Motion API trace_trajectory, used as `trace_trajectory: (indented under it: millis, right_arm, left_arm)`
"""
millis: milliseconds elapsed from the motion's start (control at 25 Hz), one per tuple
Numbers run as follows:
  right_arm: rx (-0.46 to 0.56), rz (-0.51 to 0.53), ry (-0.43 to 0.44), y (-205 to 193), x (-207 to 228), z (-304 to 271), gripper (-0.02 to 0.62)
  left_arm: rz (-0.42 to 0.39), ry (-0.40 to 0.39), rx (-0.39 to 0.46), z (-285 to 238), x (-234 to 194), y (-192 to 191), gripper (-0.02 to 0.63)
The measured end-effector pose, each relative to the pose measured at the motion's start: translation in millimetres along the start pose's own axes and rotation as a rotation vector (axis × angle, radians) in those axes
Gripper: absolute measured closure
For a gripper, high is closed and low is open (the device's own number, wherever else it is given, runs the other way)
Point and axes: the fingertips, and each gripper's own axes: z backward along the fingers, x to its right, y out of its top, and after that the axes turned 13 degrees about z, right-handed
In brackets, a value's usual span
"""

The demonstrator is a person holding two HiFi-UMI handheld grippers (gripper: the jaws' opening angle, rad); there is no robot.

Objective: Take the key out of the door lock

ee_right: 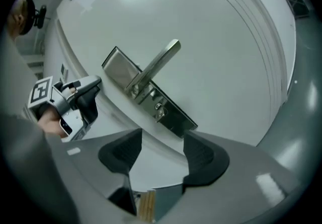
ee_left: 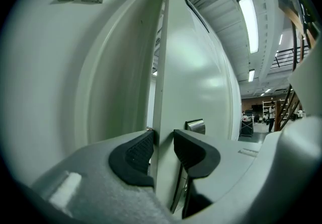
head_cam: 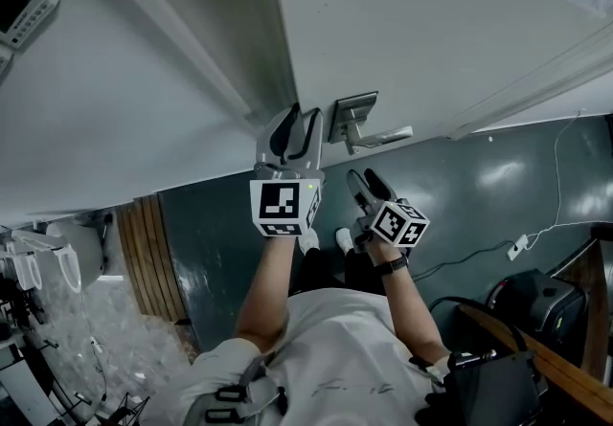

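Head view: left gripper [head_cam: 295,120] holds the one door [head_cam: 431,22] by its edge; right gripper [head_cam: 369,183] hangs under one lever handle [head_cam: 381,138]. Left gripper view: jaws are closed on that edge. Right gripper view: jaws stand apart, empty; one keyhole [ee_right: 160,112] lies ahead between them. No key shows, so it seems already out.

The left gripper [head_cam: 297,124] holds the edge of the door [head_cam: 431,22], one jaw on each side. Just right of it, on the door, sits the lock plate [head_cam: 352,113] with the handle [head_cam: 383,138]. The right gripper [head_cam: 367,181] is before the plate, apart from it.
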Motion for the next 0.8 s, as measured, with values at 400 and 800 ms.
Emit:
trace_trajectory:
  millis: [400,800]
  right_arm:
    - [0.425,-0.964,0.291,27,25,-35,0.338]
    - [0.358,-0.954,0.273,27,13,-72,0.426]
  left_arm:
    - [0.032,-0.014,0.017,1,-1,0,0.476]
    - [0.041,0.006,0.017,1,0,-2,0.476]
